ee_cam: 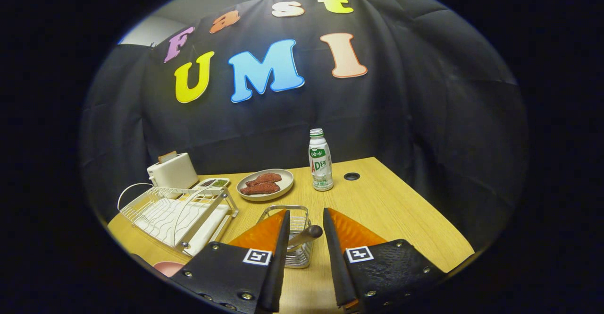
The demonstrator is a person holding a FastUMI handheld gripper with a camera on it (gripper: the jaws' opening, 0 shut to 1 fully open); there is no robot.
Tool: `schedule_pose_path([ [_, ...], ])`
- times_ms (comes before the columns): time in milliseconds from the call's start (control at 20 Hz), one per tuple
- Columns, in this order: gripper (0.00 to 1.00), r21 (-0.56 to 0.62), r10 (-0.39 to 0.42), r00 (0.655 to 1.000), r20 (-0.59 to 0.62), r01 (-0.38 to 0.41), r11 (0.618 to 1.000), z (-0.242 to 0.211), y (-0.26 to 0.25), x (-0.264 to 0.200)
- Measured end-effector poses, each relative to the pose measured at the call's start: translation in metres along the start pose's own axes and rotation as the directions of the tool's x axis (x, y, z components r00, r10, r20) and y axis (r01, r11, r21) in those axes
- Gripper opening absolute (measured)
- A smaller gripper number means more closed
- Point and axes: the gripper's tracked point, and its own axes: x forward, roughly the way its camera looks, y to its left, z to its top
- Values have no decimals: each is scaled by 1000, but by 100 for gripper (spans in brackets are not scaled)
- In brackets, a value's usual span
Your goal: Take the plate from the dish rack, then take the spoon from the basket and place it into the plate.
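Gripper (304, 226) open; spoon (306, 236) handle between fingers, leaning right-upward out of basket (291, 238).

The wooden table (387, 200) had many things on it. A white wire dish rack (174, 215) sat beside a white toaster (172, 171). A plate of meat (264, 184) was near a bottle (320, 160). A small wire basket (295, 238) stood between the open gripper (306, 219) fingers.
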Motion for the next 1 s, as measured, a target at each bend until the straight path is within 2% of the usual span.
schedule_pose_path([
  [50, 35, 13, -4, 1000, -8, 4, 1000, 1, -1, 6],
  [150, 26, 21, 15, 1000, -7, -14, 1000, 1, 1, 3],
  [200, 26, 26, 44, 999, -5, -44, 999, 2, 7, 2],
  [250, 18, 33, 54, 999, -6, -54, 998, 6, 13, 2],
  [300, 17, 29, 61, 998, -10, -60, 998, 7, 15, 3],
  [350, 16, 22, 48, 999, -6, -48, 999, 15, 17, 6],
  [400, 8, 4, 39, 999, -1, -39, 999, 15, 17, 4],
  [550, 6, 13, 72, 997, -36, -72, 997, 15, 32, 1],
  [1000, 6, -52, 40, 999, -6, -41, 998, 62, 35, -24],
])
